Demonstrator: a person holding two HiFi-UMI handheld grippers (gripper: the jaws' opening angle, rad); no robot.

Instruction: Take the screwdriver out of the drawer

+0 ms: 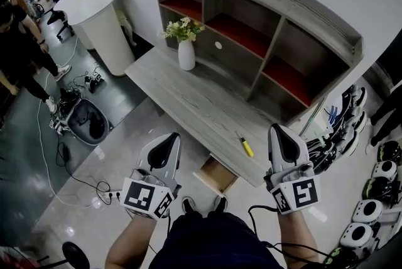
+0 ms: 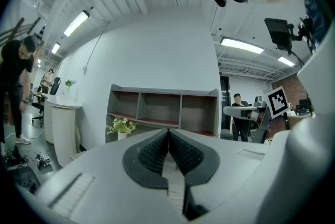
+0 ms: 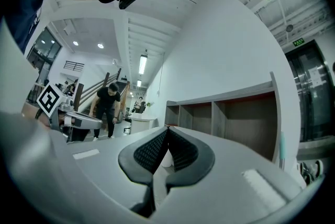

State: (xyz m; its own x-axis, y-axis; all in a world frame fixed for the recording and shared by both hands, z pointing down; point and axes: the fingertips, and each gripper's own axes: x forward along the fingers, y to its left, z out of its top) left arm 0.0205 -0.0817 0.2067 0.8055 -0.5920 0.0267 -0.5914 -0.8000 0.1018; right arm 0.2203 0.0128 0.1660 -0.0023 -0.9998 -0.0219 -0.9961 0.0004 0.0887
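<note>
The screwdriver is lying on the desk near its front edge, so the job is looking done. The drawer below is hanging open, seemingly empty. The left gripper and right gripper are hovering clenched, holding nothing.

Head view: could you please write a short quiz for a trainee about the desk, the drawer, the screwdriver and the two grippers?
1. True or false: the yellow screwdriver lies inside the open drawer.
2. Which stands on the desk? A) a vase of flowers B) a kettle C) a laptop
3. Fill in: the left gripper and the right gripper are both ____ (open or shut).

Key: 1 false, it lies on the desk top; 2 A; 3 shut.
</note>
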